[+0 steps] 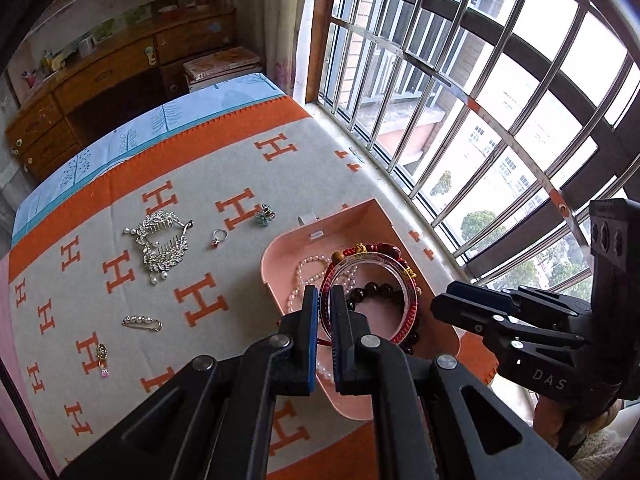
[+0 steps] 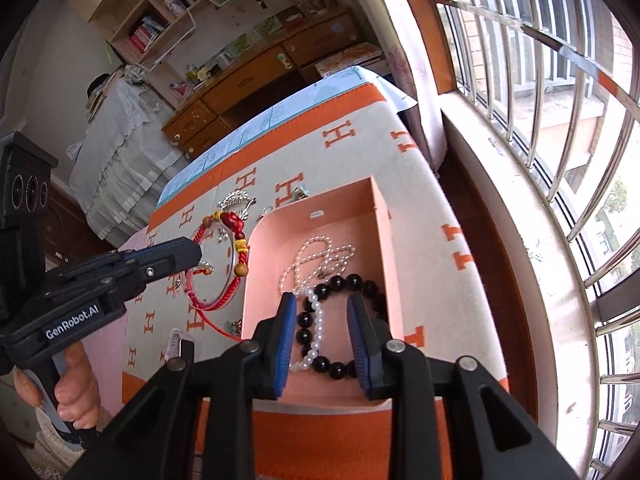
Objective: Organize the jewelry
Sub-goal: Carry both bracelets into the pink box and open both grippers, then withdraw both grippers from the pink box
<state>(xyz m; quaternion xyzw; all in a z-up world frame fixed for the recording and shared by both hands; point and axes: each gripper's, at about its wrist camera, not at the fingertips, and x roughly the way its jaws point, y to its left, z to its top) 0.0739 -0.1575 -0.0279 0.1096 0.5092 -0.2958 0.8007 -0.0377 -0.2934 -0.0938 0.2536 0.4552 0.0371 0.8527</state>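
Observation:
My left gripper (image 1: 323, 292) is shut on the rim of a clear bangle (image 1: 372, 261) wrapped in red cord with beads. In the right wrist view that bangle (image 2: 233, 258) hangs from the left gripper (image 2: 197, 254) to the left of the pink box (image 2: 320, 204). The right gripper (image 2: 322, 304) stands open low over the box, its fingers either side of a black bead bracelet (image 2: 340, 280) and a pearl strand (image 2: 318, 320), pads not pressing. The left wrist view shows the box (image 1: 352, 212), black beads (image 1: 376, 290) and pearls (image 1: 306, 266) beneath the bangle.
On the orange and cream H-patterned blanket (image 1: 224, 168) lie a silver leaf hair comb (image 1: 160, 240), a ring (image 1: 219, 236), a green brooch (image 1: 265, 213), a pearl pin (image 1: 142, 323) and an earring (image 1: 102, 354). A barred window (image 1: 480, 100) runs along the right. A hand (image 2: 76, 392) grips the left handle.

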